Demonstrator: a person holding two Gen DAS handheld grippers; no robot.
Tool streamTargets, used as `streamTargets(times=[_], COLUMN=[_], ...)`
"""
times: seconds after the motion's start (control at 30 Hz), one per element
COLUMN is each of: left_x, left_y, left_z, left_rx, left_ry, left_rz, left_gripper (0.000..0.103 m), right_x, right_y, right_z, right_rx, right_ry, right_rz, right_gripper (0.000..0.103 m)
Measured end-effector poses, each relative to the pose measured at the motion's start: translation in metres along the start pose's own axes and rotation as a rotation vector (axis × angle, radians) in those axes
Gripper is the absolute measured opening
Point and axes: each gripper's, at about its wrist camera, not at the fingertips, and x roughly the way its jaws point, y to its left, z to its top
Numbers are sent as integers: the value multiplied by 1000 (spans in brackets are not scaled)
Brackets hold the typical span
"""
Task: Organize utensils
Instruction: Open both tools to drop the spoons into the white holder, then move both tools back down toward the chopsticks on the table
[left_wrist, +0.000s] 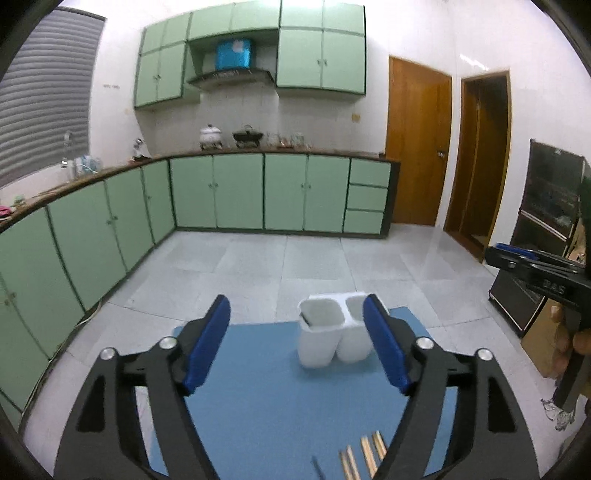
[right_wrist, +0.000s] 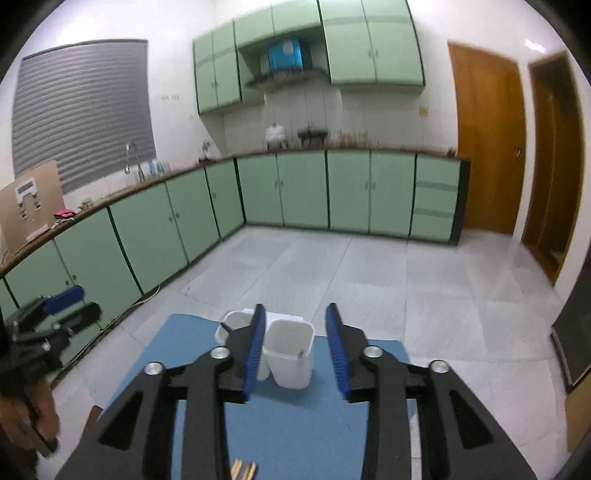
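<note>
A white utensil holder (left_wrist: 330, 332) with side-by-side compartments stands at the far end of a blue mat (left_wrist: 266, 398); it also shows in the right wrist view (right_wrist: 288, 350). Wooden chopsticks (left_wrist: 364, 458) lie on the mat's near edge, next to a dark thin utensil (left_wrist: 317, 467); chopstick tips show in the right wrist view (right_wrist: 243, 470). My left gripper (left_wrist: 297, 347) is open and empty above the mat. My right gripper (right_wrist: 297, 347) is open and empty, facing the holder. Each gripper shows in the other's view, the right (left_wrist: 532, 269) and the left (right_wrist: 55, 317).
The mat lies on a pale surface above a grey tiled floor (left_wrist: 295, 258). Green cabinets (left_wrist: 236, 192) line the left and far walls. Wooden doors (left_wrist: 417, 147) stand at the right. A dark cabinet (left_wrist: 546, 229) and a cardboard box (left_wrist: 546, 339) stand at the right.
</note>
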Motion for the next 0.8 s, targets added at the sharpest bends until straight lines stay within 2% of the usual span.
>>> streamTargets(times=[0.13,0.23,0.43,0.53,0.6,0.7,0.8], left_x=[-76,-121,-183,-193,-197,-202,-195], left_y=[3,-2,-13,-24,-25,-31,-38], left_z=[-51,-92,-162,-196,-214,-235,-255], left_rx=[-26,-42,-67,-61,-86,-89,-90], left_ry=[-18,-9,25,66,81,80,119], left_rz=[23,48,74,80,78,81,59], left_gripper=[77,78,83,83,83,83,83], right_x=[-75,-112,-180,-188,-186,-182,-175], right_y=[23,37,68,78,84,91,90], right_z=[-60,-96,-163,-193,-217,-248,-275], right_rx=[-23,-35,-24,-31,7,20,44], right_ry=[-36,-45,-74,-64,-25,5,53], right_rz=[-11,-23,-59,-74,-59,-73,-70], right_gripper=[40,42,56,57,57,57,57])
